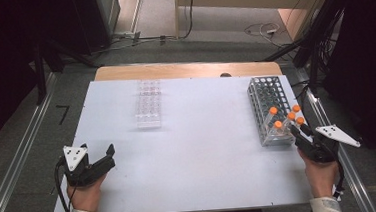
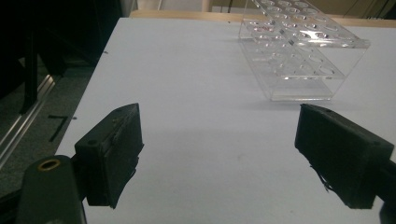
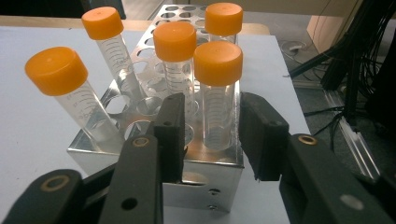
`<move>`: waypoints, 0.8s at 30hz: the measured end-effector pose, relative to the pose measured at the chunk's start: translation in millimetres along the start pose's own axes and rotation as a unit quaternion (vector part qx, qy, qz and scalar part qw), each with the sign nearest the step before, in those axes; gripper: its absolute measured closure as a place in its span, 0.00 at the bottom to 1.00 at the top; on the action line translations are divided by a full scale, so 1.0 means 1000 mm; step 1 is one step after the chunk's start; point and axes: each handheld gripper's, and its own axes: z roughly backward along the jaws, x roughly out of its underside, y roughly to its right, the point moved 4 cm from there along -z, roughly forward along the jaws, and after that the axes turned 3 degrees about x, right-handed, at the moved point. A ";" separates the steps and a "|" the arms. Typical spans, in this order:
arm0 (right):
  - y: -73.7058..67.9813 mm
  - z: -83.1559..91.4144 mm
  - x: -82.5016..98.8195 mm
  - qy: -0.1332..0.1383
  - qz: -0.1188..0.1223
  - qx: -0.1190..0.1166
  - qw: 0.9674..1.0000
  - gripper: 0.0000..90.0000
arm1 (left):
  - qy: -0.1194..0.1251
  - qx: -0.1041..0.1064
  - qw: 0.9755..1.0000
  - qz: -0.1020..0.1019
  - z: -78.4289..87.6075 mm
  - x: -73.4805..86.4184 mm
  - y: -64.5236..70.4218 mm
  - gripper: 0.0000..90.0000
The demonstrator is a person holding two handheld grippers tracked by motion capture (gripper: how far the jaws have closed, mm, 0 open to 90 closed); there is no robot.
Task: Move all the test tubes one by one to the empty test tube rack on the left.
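Metal rack (image 1: 268,100) on desk (image 1: 204,150), right side; five capped tubes (image 1: 277,125) in near end of rack. Clear rack (image 1: 148,103) on desk, left of centre, toward far edge, well apart from metal rack. Left hand-held gripper (image 1: 110,156) at near left corner. Right hand-held gripper (image 3: 212,126) just before metal rack, nearest right tube (image 3: 218,93) between jaws.

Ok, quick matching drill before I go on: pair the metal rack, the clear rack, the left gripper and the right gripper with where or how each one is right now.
Things:
1. metal rack
2. clear rack
3. left gripper
4. right gripper

States:
A. jaws wide apart over bare table
B. empty, at the far middle of the table
C. jaws either side of an orange-capped tube
D. holds five orange-capped tubes at the right edge

Pairs: 1-D, 2-B, 3-A, 4-C
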 end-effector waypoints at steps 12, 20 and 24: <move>0.001 -0.010 0.001 -0.014 0.004 0.008 1.000 0.76 | -0.001 0.000 1.000 -0.002 0.000 0.000 0.000 0.16; 0.003 -0.008 -0.002 -0.006 0.006 0.010 1.000 0.80 | -0.002 0.001 1.000 -0.003 0.000 0.000 0.001 0.16; 0.003 0.002 -0.014 0.020 0.002 0.012 1.000 0.80 | -0.002 0.001 1.000 -0.003 0.000 0.000 0.001 0.16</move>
